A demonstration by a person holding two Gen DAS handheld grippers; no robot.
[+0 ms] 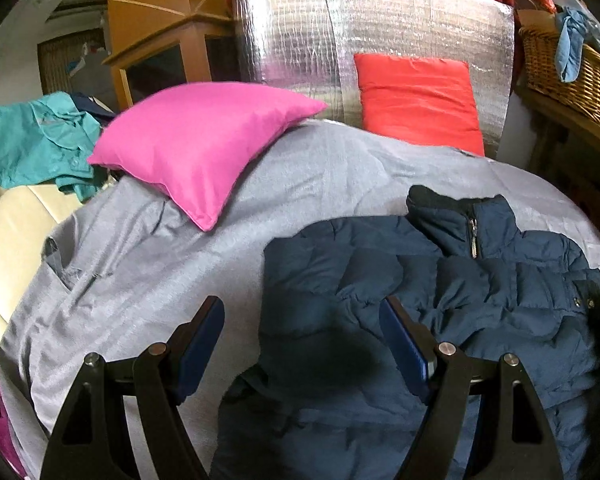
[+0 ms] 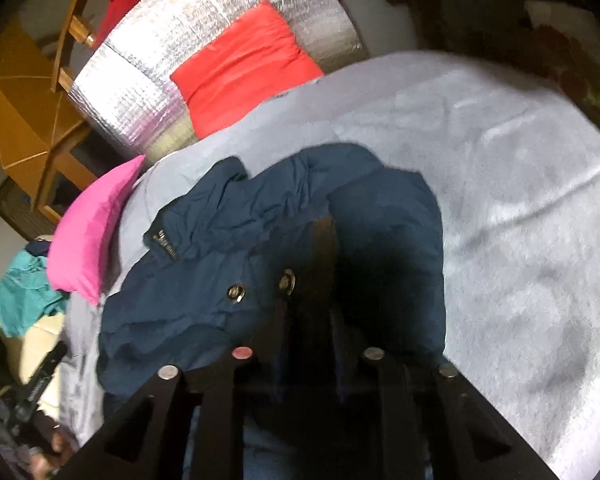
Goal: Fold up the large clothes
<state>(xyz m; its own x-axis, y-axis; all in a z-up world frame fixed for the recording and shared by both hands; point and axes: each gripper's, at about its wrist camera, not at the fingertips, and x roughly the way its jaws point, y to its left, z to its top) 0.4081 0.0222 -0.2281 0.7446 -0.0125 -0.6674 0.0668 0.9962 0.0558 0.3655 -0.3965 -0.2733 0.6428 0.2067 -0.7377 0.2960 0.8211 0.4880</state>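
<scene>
A navy puffer jacket (image 1: 440,280) lies front up on a grey blanket (image 1: 140,264), its zipped collar pointing away from me. My left gripper (image 1: 302,320) hangs open just above the jacket's left edge, one finger over the blanket and the other over the padded fabric, with nothing pinched. In the right wrist view the jacket (image 2: 220,240) is bunched around my right gripper (image 2: 320,248). Its jaws stand close together, and a flap with two snap buttons (image 2: 236,292) lies over the left finger. The fingertips are lost in dark folds, so a grip cannot be made out.
A pink pillow (image 1: 204,144) rests on the blanket's far left, and a red cushion (image 1: 416,96) leans on a silver foil panel (image 1: 300,28) behind. A teal garment (image 1: 36,140) lies at the left. A wicker basket (image 1: 572,76) stands at the right.
</scene>
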